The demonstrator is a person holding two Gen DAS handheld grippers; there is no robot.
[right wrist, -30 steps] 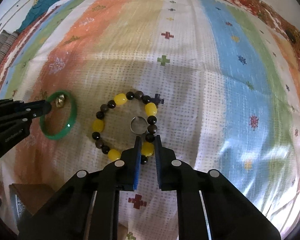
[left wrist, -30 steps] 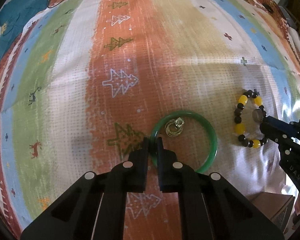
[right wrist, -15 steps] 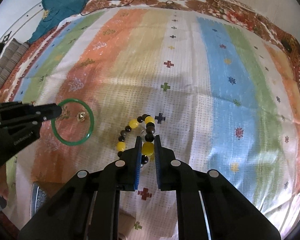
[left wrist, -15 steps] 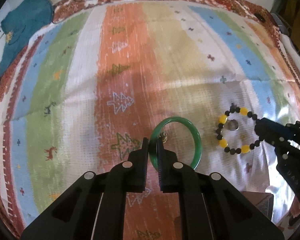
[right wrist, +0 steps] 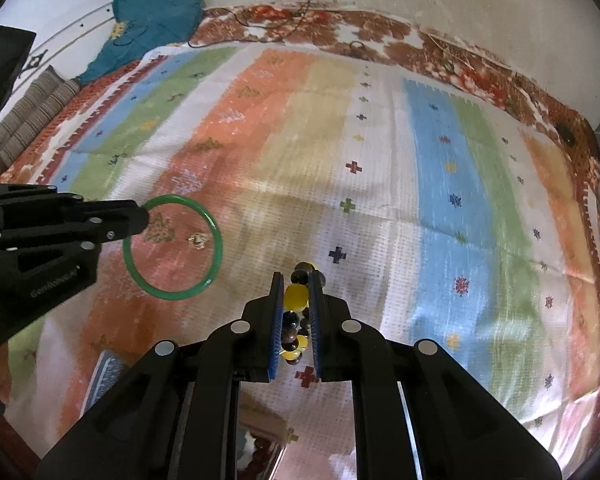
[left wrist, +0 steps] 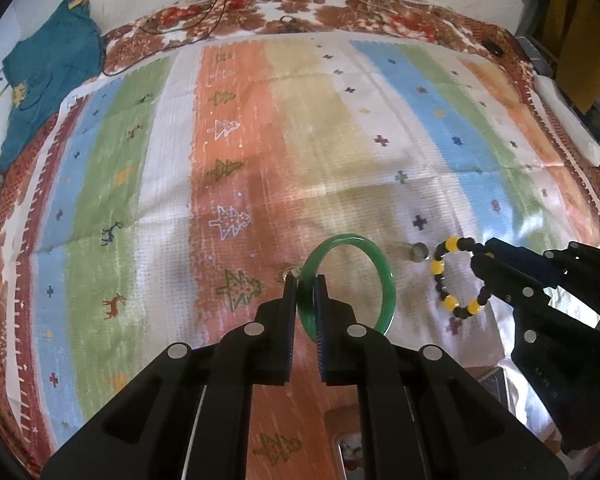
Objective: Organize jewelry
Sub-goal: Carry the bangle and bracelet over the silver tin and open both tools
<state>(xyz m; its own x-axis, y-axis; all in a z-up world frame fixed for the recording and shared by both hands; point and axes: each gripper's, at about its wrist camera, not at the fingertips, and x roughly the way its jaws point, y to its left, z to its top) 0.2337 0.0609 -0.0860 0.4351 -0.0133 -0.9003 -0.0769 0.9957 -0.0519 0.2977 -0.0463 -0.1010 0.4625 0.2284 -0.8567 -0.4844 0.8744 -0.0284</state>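
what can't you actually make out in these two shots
- Small gold trinket: too small and blurred in both views to identify.
- Silver ring: hidden in the right wrist view behind the right gripper.
- Beaded bracelet: partly covered by jaws in both.
- Box at the bottom edge: cut off, contents unreadable.

the green bangle [left wrist: 384, 280] looks glossy and smooth, like glass or stone. the bead bracelet [left wrist: 450, 276] shines. the striped bedspread [left wrist: 340, 128] is coarse woven cloth, matt.
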